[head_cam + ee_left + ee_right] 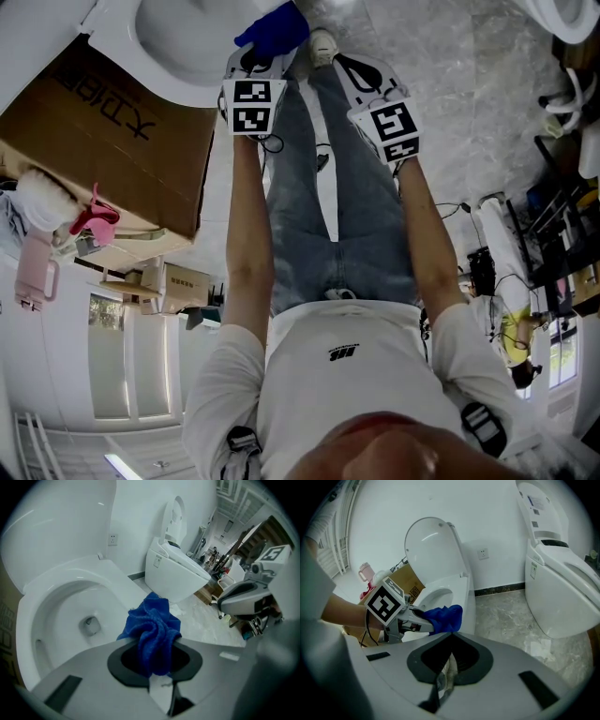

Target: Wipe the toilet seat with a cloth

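A white toilet with its lid (56, 527) raised shows its open bowl and rim (51, 588) below and left of my left gripper (154, 653). That gripper is shut on a bunched blue cloth (152, 630), which hangs just over the rim's near right edge. The cloth (274, 30) appears at the top in the head view, beside the toilet (178, 47). From the right gripper view the cloth (446, 617) hangs at the tip of the left gripper (426, 620), over the rim (445, 588). My right gripper (451, 644) is shut with nothing in it, off to the right.
A second white toilet (562, 588) stands to the right on the marble floor. A cardboard box (112, 141) with a pink bottle (365, 571) sits left of the first toilet. The person's jeans-clad legs and a shoe (322, 42) stand close to the bowl.
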Motion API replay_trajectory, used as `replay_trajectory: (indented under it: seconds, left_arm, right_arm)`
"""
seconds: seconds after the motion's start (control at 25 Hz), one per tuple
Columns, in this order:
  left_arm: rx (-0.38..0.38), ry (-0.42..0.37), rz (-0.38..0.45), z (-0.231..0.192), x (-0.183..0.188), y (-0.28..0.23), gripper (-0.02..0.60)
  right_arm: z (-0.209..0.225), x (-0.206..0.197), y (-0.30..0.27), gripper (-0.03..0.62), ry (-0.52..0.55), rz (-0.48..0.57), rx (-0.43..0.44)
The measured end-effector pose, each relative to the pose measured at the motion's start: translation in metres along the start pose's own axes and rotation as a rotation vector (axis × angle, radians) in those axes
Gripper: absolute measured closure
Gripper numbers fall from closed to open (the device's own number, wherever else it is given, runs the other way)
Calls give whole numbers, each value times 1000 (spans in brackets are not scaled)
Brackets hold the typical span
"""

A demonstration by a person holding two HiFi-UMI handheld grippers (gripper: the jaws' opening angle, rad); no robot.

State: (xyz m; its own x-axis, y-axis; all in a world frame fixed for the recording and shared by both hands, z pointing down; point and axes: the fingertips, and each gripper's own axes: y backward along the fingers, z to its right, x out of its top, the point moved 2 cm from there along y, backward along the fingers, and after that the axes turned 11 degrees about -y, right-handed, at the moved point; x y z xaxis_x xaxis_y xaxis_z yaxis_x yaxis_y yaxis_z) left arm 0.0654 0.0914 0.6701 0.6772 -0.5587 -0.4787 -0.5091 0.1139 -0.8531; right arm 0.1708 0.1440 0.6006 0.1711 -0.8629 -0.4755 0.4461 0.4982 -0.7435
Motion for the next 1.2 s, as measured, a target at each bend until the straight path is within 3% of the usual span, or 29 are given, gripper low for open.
replay_trajectory:
  seconds: [0.6,1.2]
  left_arm:
    - [19,-58,14,-25,45,-15,506]
    - [-16,-133,70,-58,90,-25,506]
  right_arm:
    - [12,11,-4,599,-29,9,-22]
    - [6,41,-22,599,-45,36,-45]
